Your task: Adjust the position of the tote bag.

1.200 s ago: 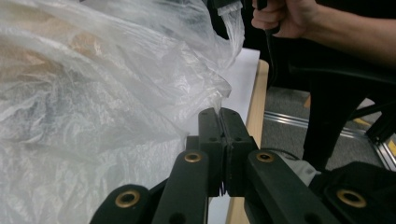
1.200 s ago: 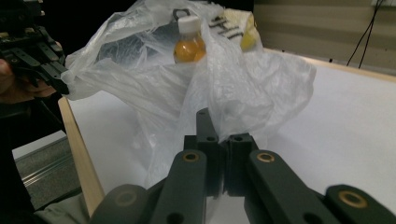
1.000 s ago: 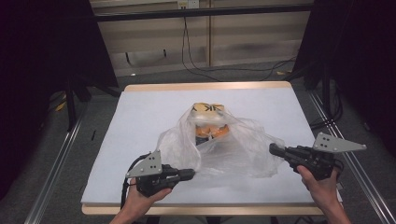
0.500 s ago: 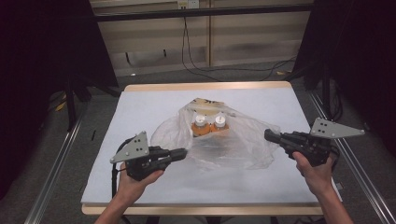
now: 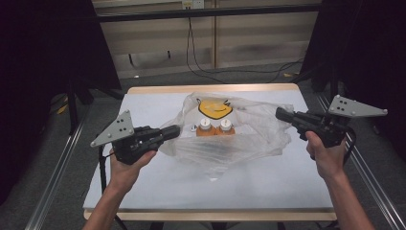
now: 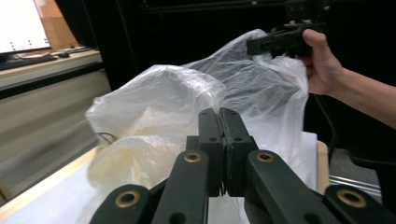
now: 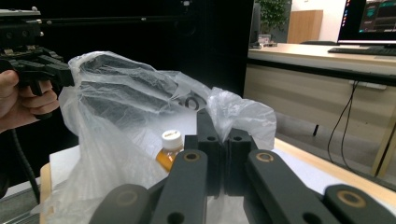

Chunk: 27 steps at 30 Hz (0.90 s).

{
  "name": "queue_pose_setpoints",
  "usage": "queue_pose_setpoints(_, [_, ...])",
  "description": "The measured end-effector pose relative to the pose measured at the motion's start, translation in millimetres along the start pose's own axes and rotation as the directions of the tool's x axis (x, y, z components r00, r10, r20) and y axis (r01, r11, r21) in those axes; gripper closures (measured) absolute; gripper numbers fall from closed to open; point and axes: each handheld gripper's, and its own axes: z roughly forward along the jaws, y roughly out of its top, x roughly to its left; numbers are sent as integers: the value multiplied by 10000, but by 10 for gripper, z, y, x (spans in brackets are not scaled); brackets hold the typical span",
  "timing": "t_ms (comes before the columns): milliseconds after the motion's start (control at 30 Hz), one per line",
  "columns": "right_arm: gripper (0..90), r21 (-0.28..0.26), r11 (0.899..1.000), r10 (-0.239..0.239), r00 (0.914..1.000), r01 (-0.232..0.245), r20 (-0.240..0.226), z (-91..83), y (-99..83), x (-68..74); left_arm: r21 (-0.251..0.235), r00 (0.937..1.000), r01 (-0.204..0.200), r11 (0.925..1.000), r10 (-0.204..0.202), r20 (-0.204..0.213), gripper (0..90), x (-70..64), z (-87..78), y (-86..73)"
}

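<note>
A clear plastic bag with a yellow print lies spread in the middle of the white table. Inside it two orange bottles with white caps stand side by side. My left gripper is shut on the bag's left edge, and my right gripper is shut on its right edge. In the left gripper view the jaws are pressed together in front of the bag. In the right gripper view the shut jaws pinch the film, with one bottle behind them.
The table has a wooden rim and metal rails run along both sides. Black cables lie on the floor beyond the far edge. Bare table surface stretches in front of the bag.
Both grippers have moved away from the front edge and farther apart, holding the bag's edges. The bag has been stretched wider and the two bottles now show clearly.
</note>
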Motion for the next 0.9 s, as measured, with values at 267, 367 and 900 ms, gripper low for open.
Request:
queue_pose_setpoints(267, [881,-270,9994,-189,9997,194,151,66,224,-74,-308,9985,141,9994,-157,-522,889,190,-96,86])
queue_pose_setpoints(367, [881,-327,9990,-292,9993,299,241,101,338,-102,-469,9972,91,9989,-125,-736,889,263,-130,159])
queue_pose_setpoints(900, [879,-512,9982,-262,9955,310,906,188,814,-405,-947,9850,259,9952,-416,-1675,890,643,-289,416])
